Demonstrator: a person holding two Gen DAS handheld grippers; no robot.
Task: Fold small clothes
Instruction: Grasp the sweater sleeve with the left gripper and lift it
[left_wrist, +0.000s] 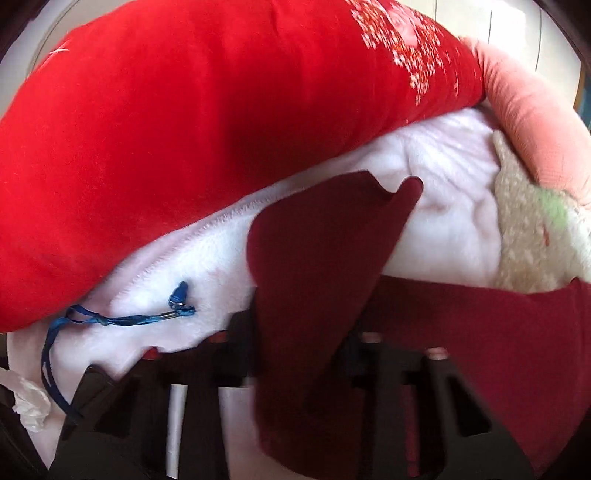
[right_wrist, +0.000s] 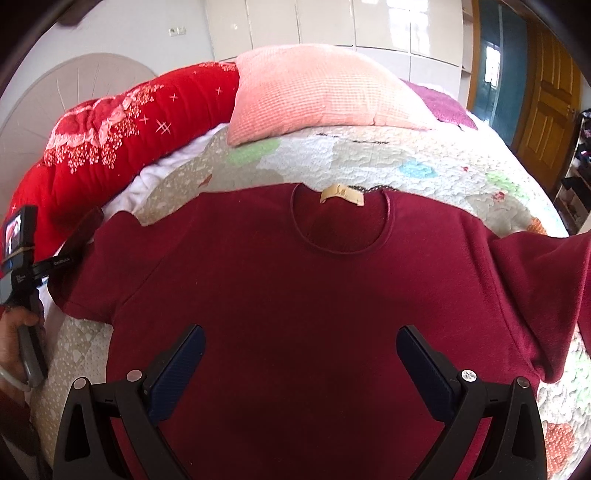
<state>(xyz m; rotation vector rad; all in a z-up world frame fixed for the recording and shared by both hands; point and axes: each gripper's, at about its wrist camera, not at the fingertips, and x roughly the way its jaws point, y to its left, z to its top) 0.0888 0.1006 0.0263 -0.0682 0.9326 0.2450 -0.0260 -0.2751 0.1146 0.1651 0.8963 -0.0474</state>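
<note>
Shirt (right_wrist: 295, 295) flat on bed (right_wrist: 424, 162), collar away. Left hand-held gripper (left_wrist: 295, 350) pinches its sleeve (left_wrist: 317, 258); right hand-held gripper (right_wrist: 301, 354) hovers wide. Fold sleeve inward, keeping hem taut.

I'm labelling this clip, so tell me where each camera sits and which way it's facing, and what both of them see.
Left wrist: on the left claw, angled down at the dark red T-shirt sleeve, which rises between its fingers, near the red bolster; only dark claw parts show.
Right wrist: on the right claw, open above the shirt's chest, facing the pink pillow; a hand holding the left tool shows at the left edge.
Shared: shirt, bolster, pillow, patchwork quilt.
</note>
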